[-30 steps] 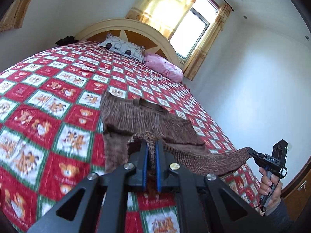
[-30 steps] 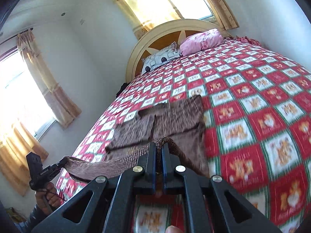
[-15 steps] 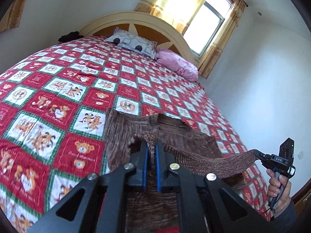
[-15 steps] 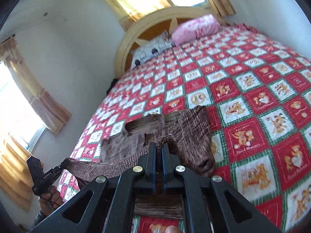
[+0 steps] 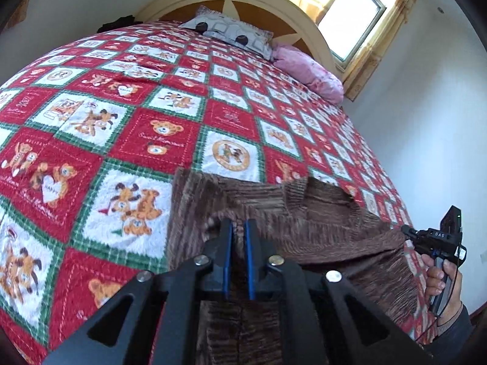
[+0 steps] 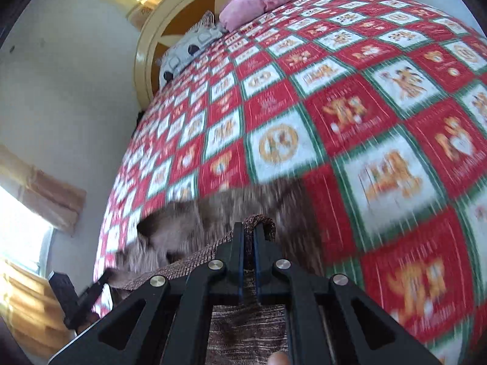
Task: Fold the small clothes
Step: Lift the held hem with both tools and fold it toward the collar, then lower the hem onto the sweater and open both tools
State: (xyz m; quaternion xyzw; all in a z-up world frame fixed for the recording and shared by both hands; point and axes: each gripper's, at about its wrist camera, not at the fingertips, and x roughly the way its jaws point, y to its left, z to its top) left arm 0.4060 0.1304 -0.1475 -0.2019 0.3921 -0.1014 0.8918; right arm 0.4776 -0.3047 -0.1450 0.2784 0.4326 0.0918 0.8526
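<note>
While both grippers' fingers pinch brown garment [image 5: 319, 213] edge, jaws easing apart, quilt [image 5: 146, 97] beyond lies open.

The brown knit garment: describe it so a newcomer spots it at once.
Start at the bed's red, white and green teddy-bear quilt. Near its foot end lies the brown ribbed knit garment, its near edge lifted by both grippers. It is the only plain brown thing there; the pillows sit far off by the headboard.

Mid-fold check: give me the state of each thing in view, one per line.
Brown knit garment: partly flat on the bed, near edge lifted and stretched between both tools.
Left tool: clamped on the garment's edge.
Right tool: clamped on the garment's edge.
Window: curtains drawn aside.
</note>
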